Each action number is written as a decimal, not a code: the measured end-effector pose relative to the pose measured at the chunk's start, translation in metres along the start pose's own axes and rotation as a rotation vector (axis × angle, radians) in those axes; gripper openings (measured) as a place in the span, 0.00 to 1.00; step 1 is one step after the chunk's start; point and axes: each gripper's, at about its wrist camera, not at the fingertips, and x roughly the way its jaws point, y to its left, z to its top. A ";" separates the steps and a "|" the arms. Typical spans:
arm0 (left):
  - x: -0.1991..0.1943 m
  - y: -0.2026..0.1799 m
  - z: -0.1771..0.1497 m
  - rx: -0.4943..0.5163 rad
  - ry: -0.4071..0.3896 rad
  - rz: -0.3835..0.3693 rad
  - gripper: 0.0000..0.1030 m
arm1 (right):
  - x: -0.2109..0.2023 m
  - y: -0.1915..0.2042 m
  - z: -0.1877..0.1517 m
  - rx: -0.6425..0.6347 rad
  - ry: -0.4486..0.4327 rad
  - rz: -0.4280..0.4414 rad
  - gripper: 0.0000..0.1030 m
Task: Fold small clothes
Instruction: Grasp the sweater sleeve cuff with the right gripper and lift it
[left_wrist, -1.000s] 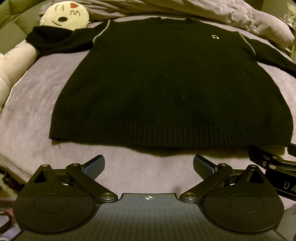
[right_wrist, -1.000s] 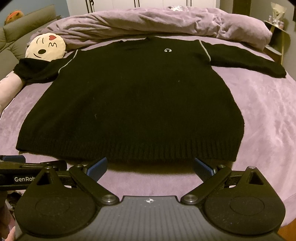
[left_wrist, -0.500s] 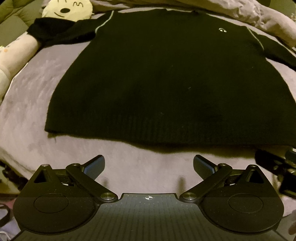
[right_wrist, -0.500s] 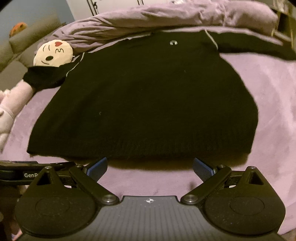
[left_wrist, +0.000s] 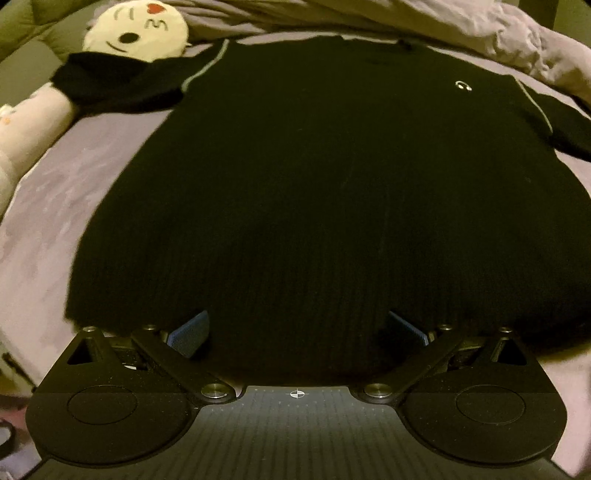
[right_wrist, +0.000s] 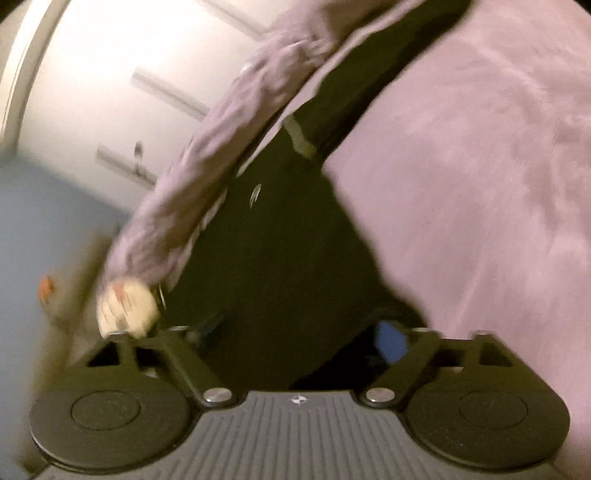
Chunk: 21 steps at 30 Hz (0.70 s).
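Far left, cream emoji cushion (left_wrist: 138, 27) partly under one sleeve of black sweater (left_wrist: 332, 184), spread flat across lilac bedspread (left_wrist: 55, 206). Left gripper (left_wrist: 297, 332) low over near hem, fingers spread wide, blue pads either side of ribbed edge, nothing clamped. Right gripper (right_wrist: 295, 332) tilted hard, view blurred, fingers apart over sweater's (right_wrist: 280, 258) near right corner; contact with cloth not clear.

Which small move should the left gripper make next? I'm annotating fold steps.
Probably close the left gripper on the ribbed hem of the black knit sweater. Its blue-padded fingers are wide open with the hem lying between them, so it seems placed to pinch.
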 end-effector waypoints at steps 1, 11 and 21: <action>0.003 -0.002 0.010 -0.008 -0.011 -0.009 1.00 | -0.002 -0.004 0.020 0.037 -0.036 0.036 0.54; 0.066 -0.040 0.086 0.045 -0.018 -0.026 1.00 | 0.041 -0.044 0.191 0.070 -0.336 -0.259 0.58; 0.077 -0.023 0.086 -0.066 0.013 -0.109 1.00 | 0.093 -0.109 0.269 0.389 -0.633 -0.258 0.45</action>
